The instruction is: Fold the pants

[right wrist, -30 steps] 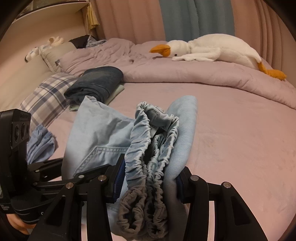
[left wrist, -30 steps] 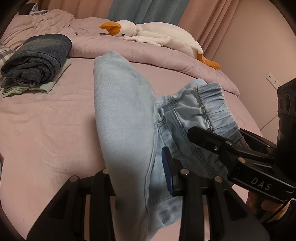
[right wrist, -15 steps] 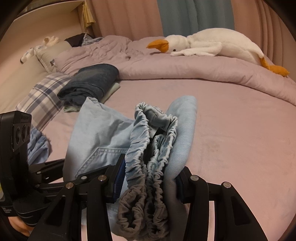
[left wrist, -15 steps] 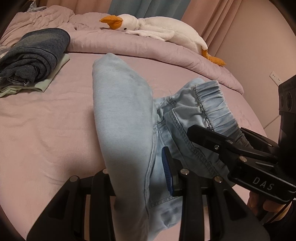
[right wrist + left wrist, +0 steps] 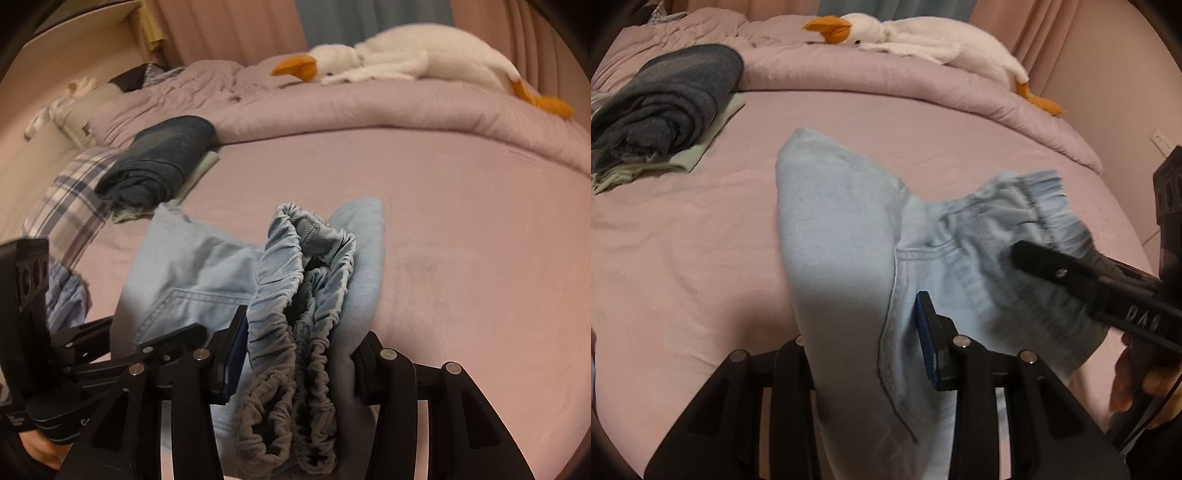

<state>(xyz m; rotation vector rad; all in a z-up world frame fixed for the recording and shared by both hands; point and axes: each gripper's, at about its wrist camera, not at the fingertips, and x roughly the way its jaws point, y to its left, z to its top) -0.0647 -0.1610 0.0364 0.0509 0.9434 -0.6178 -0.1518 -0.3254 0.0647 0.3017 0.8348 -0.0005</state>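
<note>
Both hand-held grippers, left (image 5: pixel 868 354) and right (image 5: pixel 295 354), were pinching the light blue pants (image 5: pixel 842 229) above the pink bed (image 5: pixel 683 240).

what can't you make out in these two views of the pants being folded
- Pant legs: the light blue pants run off the bottom edge in the left wrist view, so their lower part is unseen.
- Left tongs: one fingertip is hidden behind the cloth there.
- Waistband: bunched in the right tongs, so the fold layers cannot be counted.
- Dark folded clothes and the items by the headboard: blurred in the right wrist view.
</note>
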